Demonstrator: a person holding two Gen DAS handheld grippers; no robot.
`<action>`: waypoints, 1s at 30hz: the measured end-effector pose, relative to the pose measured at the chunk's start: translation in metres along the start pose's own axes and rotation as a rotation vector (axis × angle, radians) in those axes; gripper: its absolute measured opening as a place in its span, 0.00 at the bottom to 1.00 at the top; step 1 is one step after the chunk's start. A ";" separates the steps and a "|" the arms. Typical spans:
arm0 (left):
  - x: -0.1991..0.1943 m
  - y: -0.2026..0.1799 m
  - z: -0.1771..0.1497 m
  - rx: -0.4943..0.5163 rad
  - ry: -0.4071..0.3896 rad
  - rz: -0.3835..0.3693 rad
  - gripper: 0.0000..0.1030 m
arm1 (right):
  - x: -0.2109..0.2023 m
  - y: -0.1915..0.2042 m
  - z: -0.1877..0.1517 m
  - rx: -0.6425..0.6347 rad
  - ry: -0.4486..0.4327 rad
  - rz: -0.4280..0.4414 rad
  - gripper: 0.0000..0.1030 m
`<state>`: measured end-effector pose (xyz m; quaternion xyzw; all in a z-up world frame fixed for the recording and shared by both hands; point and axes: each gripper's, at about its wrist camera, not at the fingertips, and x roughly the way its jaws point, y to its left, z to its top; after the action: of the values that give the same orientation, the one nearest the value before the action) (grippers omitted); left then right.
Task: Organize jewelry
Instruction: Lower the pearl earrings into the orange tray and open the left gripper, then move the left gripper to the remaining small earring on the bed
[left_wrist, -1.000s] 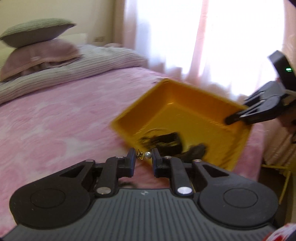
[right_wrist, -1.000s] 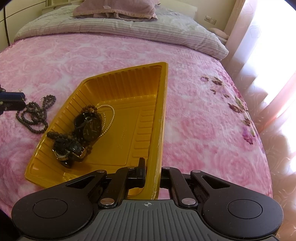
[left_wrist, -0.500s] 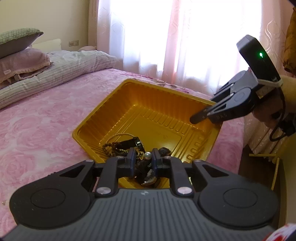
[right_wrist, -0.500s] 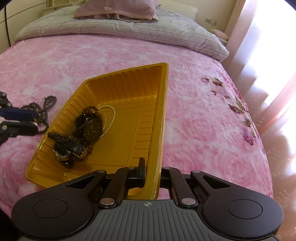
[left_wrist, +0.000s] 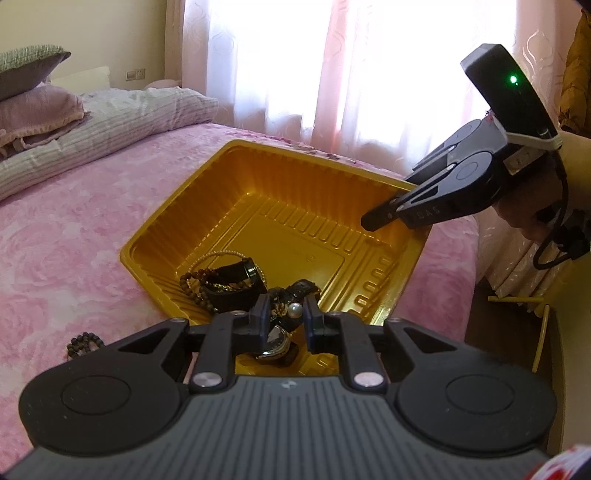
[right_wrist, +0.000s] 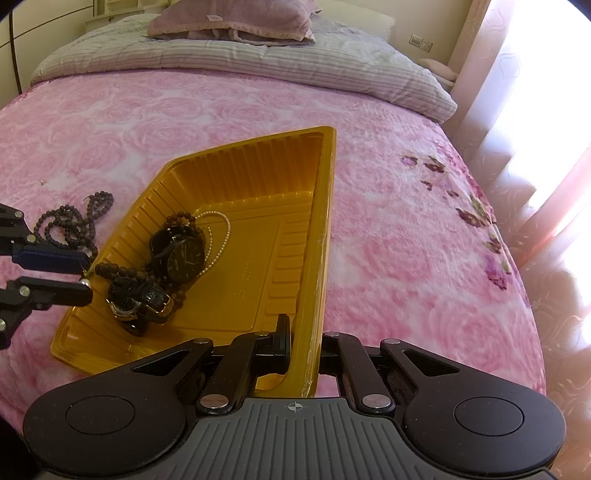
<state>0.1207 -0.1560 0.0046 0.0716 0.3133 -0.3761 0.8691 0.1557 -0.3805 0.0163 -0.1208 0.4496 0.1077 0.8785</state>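
Note:
A yellow plastic tray (left_wrist: 177, 218) lies on the pink bedspread. It holds two black watches (right_wrist: 181, 254), dark bead strands and a pearl necklace (right_wrist: 218, 236). My left gripper (left_wrist: 285, 314) hovers over the tray's near end above the watches. Its jaws are opening, and a small pearl earring (left_wrist: 294, 309) still spans the gap, the pearl against the right pad. In the right wrist view the left gripper (right_wrist: 86, 275) comes in from the left edge. My right gripper (right_wrist: 303, 350) is shut on the tray's side wall (right_wrist: 325, 221). In the left wrist view the right gripper (left_wrist: 384, 218) clamps the far corner.
A dark bead strand (right_wrist: 70, 225) lies on the bedspread beside the tray, also seen in the left wrist view as beads (left_wrist: 83, 341). Pillows (right_wrist: 236, 18) and a folded striped quilt (right_wrist: 258, 62) sit at the head. Curtains (left_wrist: 332, 74) and the bed's edge run on the right.
The left gripper carried the earring from over the bedspread to above the watches in the tray. The right gripper and the tray stayed put.

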 end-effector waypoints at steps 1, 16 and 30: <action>0.000 0.000 -0.001 -0.002 0.003 0.000 0.22 | 0.000 0.000 0.000 0.000 0.000 0.000 0.06; -0.073 0.102 -0.059 -0.221 -0.009 0.338 0.26 | 0.000 0.001 0.000 -0.003 -0.001 -0.001 0.06; -0.082 0.154 -0.095 -0.304 0.028 0.514 0.26 | -0.001 0.001 0.001 -0.004 0.002 -0.004 0.06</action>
<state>0.1391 0.0373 -0.0393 0.0227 0.3496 -0.0915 0.9322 0.1560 -0.3788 0.0174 -0.1235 0.4501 0.1069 0.8779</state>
